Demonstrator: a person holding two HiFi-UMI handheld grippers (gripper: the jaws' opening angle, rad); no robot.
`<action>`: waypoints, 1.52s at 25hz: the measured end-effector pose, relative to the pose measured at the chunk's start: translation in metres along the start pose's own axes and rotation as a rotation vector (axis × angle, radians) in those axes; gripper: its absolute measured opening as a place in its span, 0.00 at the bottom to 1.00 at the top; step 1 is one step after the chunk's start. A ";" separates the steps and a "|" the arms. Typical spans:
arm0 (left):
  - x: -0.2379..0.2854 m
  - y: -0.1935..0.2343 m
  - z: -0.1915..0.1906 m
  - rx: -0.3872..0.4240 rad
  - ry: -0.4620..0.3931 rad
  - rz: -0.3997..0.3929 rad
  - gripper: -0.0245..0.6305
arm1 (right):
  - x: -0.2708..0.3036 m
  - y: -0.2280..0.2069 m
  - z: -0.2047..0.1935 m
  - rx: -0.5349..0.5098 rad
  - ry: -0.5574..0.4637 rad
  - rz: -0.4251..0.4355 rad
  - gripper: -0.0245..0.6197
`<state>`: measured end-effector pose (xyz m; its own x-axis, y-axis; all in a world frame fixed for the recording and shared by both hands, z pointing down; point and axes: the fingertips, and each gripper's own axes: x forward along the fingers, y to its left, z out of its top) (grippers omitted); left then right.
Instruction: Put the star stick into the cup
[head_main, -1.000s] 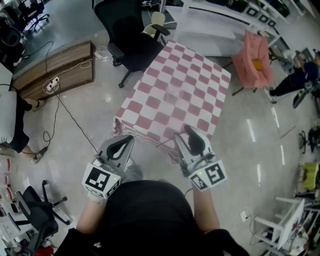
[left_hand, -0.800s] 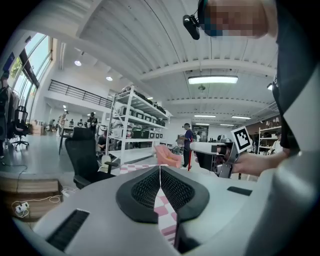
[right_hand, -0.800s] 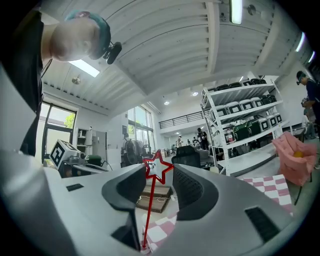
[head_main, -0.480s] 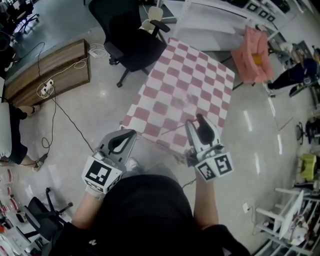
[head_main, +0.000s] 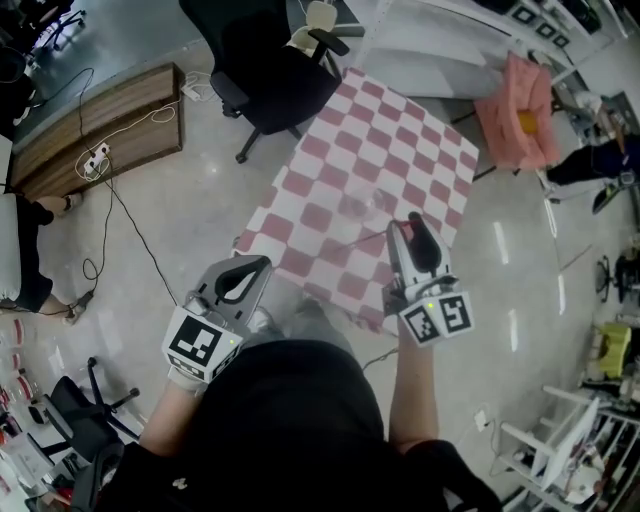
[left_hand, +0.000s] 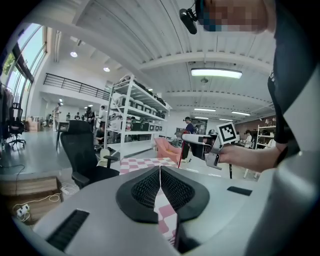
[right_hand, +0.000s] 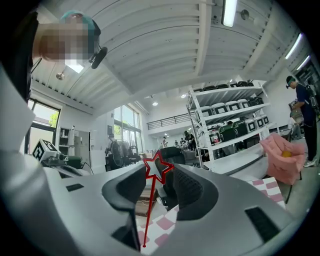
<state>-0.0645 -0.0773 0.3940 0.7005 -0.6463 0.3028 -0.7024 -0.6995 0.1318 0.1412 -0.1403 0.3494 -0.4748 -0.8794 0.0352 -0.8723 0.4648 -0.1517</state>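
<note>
My right gripper (head_main: 407, 224) hangs over the near edge of the red-and-white checked table (head_main: 330, 170), shut on the star stick (head_main: 358, 243). In the right gripper view the red outline star (right_hand: 158, 167) sits pinched between the jaw tips and its thin stick runs down toward the camera. A clear cup (head_main: 372, 204) stands faintly visible on the cloth just beyond that gripper. My left gripper (head_main: 262, 264) is off the table's near left corner, its jaws shut with nothing between them (left_hand: 160, 176). The left gripper view also shows the right gripper (left_hand: 197, 142) with the star stick (left_hand: 180, 151).
A black office chair (head_main: 265, 70) stands at the table's far left. A pink chair (head_main: 525, 110) is at the far right, with a person (head_main: 600, 160) beyond it. A wooden bench (head_main: 95, 130) with cables lies on the floor to the left. White shelving (left_hand: 132, 117) lines the back.
Both grippers have moved forward toward the table. The right one, still gripping the star stick, now reaches over the table's near edge, closer to the cup.
</note>
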 end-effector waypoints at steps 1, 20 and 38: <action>0.004 0.000 0.002 0.001 0.008 0.013 0.10 | 0.004 -0.009 0.000 0.000 0.002 0.002 0.32; 0.068 0.007 -0.006 -0.086 0.101 0.194 0.11 | 0.081 -0.142 -0.059 0.043 0.069 0.060 0.32; 0.079 0.011 -0.038 -0.162 0.204 0.290 0.10 | 0.115 -0.150 -0.156 0.052 0.225 0.182 0.32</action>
<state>-0.0216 -0.1242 0.4553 0.4422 -0.7246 0.5286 -0.8897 -0.4291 0.1560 0.1993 -0.2956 0.5308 -0.6420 -0.7344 0.2202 -0.7660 0.6017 -0.2262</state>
